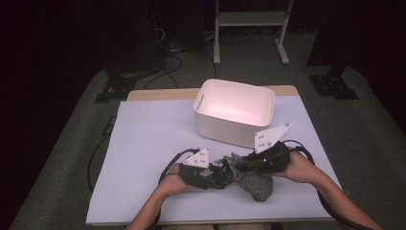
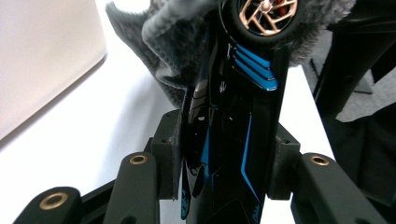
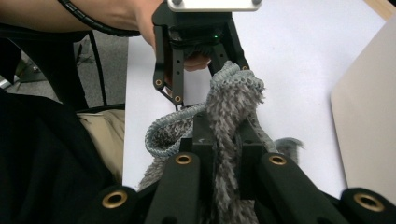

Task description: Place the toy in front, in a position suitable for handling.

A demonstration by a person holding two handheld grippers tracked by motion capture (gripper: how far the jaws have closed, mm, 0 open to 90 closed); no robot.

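Note:
A black toy car (image 2: 229,140) with blue stripes and a gold-spoked wheel (image 2: 266,14) stands nose-up between the jaws of my left gripper (image 2: 224,158), which is shut on its sides. The car's front end sits in the mouth of a grey fuzzy sock (image 2: 173,51). My right gripper (image 3: 229,158) is shut on the sock's (image 3: 229,107) cuff and holds it up. In the high view the left gripper (image 1: 218,173) and right gripper (image 1: 242,163) meet tip to tip near the table's front, and the sock (image 1: 256,184) hangs down to the mat.
A white plastic bin (image 1: 234,112) stands behind the grippers at the back of the pale mat (image 1: 143,143); its wall also shows in the gripper views (image 2: 42,60) (image 3: 369,126). Dark floor, cables and a white rack leg (image 1: 216,48) lie beyond the table.

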